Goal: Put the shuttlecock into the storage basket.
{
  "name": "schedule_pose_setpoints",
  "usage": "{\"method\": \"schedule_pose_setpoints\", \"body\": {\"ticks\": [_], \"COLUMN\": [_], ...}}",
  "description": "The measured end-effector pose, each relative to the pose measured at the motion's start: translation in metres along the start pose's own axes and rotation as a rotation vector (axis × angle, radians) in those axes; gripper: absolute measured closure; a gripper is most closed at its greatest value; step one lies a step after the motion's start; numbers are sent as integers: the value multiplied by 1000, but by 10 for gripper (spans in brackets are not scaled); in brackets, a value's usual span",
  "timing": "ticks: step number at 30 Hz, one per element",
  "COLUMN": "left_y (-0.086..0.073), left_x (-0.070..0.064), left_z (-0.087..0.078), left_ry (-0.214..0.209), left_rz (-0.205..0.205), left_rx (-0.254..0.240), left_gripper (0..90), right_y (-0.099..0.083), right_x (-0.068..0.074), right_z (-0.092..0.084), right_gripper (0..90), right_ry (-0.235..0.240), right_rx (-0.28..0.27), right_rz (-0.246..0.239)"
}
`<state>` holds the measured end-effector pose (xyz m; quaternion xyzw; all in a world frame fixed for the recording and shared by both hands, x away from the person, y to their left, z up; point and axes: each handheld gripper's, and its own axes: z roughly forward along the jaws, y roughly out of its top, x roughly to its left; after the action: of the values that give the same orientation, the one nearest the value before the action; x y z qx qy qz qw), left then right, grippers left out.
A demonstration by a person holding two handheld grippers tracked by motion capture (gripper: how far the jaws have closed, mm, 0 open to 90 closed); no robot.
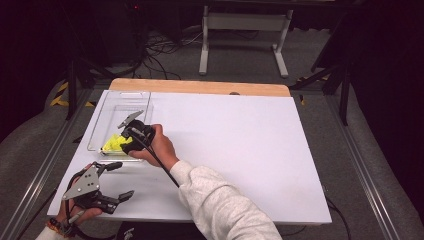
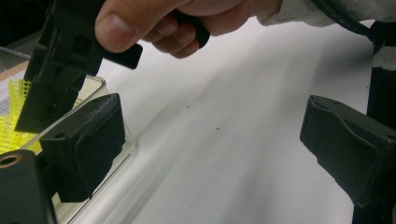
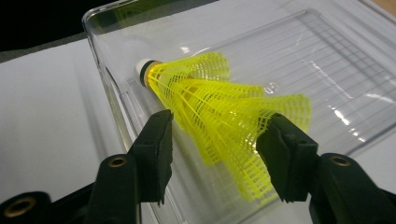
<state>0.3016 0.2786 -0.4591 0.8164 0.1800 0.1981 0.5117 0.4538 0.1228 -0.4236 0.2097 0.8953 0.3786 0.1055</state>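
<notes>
Dark room, grey floor [image 1: 240, 55], cables [image 1: 160, 47]

From my high view the white worktop [image 1: 240, 150] is lit evenly from above and reads bright, while the room behind sinks into near black, with faint colour noise in the dark. Shadows under the hands are short and soft. The clear tray [image 3: 299, 51] throws streaks of glare off its ribbed floor, and the yellow shuttlecock [image 3: 224, 116] is sharp and saturated. In the left gripper view the near pads [image 2: 88, 140] are soft-focused and the hand above is blurred.
</notes>
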Motion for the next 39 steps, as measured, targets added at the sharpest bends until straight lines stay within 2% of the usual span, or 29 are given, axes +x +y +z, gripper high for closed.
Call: {"method": "schedule_pose_setpoints", "body": {"ticks": [6, 10, 16, 26, 33, 39], "left_y": [0, 0, 0, 0, 0, 0], "left_x": [1, 0, 0, 0, 1, 1], "left_z": [0, 1, 2, 2, 3, 2], "left_ry": [1, 1, -2, 4, 6, 8], "left_rz": [1, 5, 3, 3, -8, -1], "left_rx": [0, 4, 6, 14, 13, 16], "left_gripper": [75, 75, 75, 75, 75, 75], "right_y": [-2, -6, -13, -28, -31, -36], "right_x": [-1, -3, -5, -12, -18, -20], "right_z": [-15, -27, -35, -63, -76, -83], "right_gripper": [458, 464, 462, 450, 439, 424], "right_ry": [-21, -34, -39, -70, -101, -121], "right_rx": [-15, -44, -58, -135, -158, -171], "right_rz": [-24, -35, -37, -85, -86, -91]}}
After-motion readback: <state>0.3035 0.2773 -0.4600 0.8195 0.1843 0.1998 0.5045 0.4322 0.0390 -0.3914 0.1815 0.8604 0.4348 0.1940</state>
